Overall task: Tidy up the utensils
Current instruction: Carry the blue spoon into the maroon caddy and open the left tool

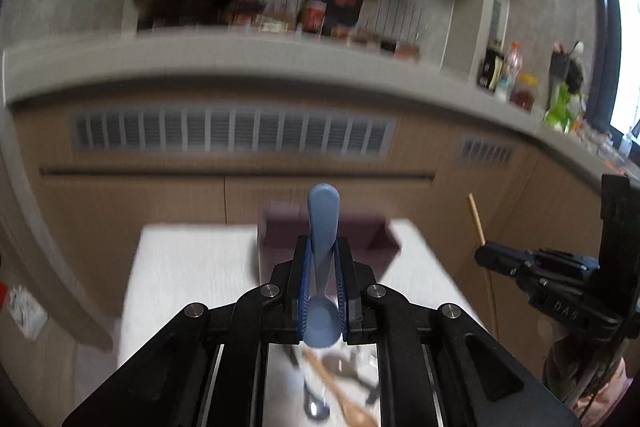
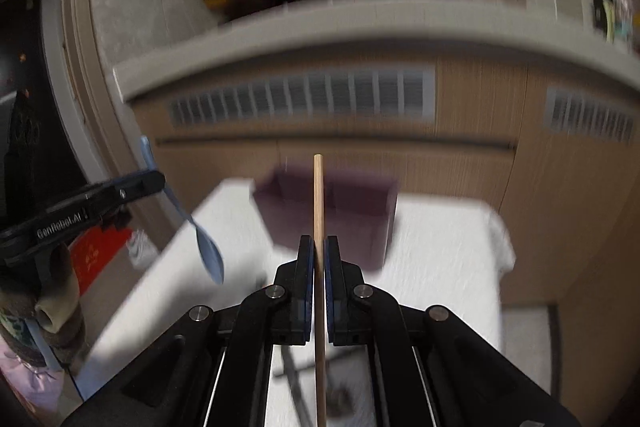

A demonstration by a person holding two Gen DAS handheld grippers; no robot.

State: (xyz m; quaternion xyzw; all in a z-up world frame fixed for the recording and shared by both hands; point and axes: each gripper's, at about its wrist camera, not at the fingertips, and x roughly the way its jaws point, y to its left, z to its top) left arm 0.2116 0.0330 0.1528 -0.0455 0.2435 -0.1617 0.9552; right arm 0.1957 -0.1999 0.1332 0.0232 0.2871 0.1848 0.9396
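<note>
A blue spoon [image 1: 322,267] was clamped upright in the left hand-held gripper [image 1: 323,255], while a wooden stick [image 2: 318,267] was gripped in the right hand-held gripper [image 2: 319,259]. Both were held above the white tabletop [image 2: 440,259], near a dark purple box [image 2: 352,211].

The box [image 1: 328,239] sits at the table's [image 1: 192,267] far edge, cabinets [image 1: 132,199] apparently behind it.

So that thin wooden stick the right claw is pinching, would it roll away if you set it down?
Probably. The wooden stick looks round, straight and smooth, so it may roll on the white tabletop. It seems stiff, showing no sag while the right gripper holds it upright. Being so thin, it is likely light.
</note>
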